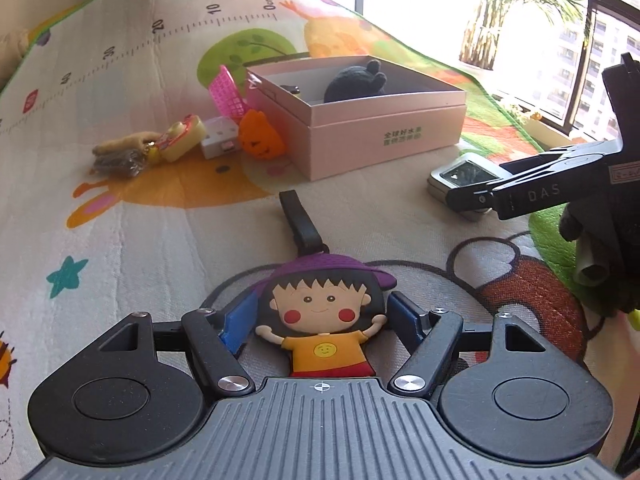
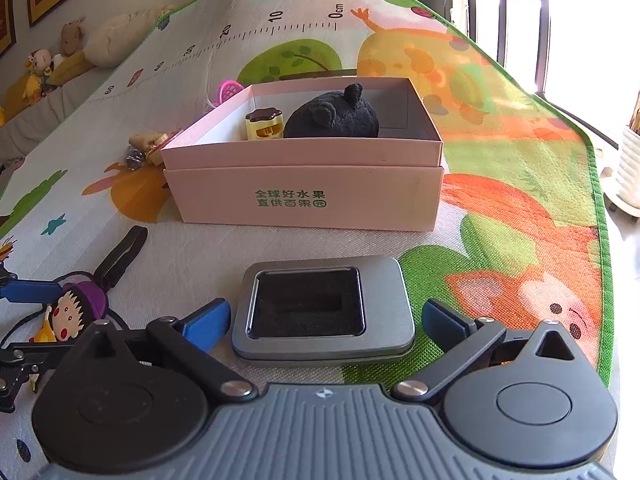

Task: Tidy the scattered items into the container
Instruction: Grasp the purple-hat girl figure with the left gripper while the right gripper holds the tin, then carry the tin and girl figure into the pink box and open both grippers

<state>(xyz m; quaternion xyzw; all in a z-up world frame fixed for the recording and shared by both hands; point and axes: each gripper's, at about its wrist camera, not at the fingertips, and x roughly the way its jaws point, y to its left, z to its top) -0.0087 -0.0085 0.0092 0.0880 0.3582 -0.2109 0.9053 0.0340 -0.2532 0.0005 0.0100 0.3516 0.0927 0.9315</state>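
hidden: tin [image 1: 460,184] partly behind right tool [image 1: 476,196] | pink basket [image 2: 230,90] mostly behind box [image 2: 304,196]

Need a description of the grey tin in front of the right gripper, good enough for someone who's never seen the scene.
Start at the pink box in the middle of the cartoon play mat. On the mat just in front of it lies a flat grey metal tin, between the open fingers of the right gripper. Unlike the colourful toys around, it is plain, rectangular, with a clear window showing black foam.
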